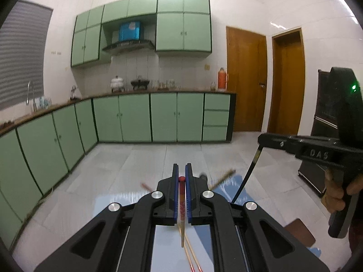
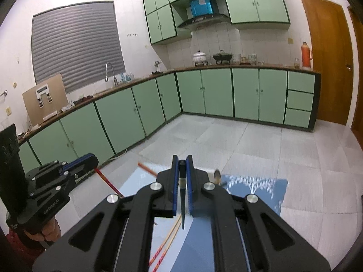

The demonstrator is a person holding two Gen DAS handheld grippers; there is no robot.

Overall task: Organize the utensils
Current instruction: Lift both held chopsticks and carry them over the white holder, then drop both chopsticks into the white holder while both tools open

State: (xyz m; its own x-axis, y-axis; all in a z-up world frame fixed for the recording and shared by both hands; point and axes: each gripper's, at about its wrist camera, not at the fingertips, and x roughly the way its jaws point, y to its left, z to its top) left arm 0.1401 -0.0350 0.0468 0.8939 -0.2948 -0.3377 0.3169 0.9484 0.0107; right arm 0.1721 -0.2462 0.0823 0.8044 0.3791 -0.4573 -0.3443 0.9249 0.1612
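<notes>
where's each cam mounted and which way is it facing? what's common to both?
Left wrist: on the left gripper, looking along its fingers, shut on a red-topped chopstick, toward the green cabinets; right gripper and the hand holding it show at right.
Right wrist: on the right gripper, shut on a black chopstick, facing the same kitchen; left gripper shows at left.
Shared: cabinets, orange thermos, blue mat, loose chopsticks below.
</notes>
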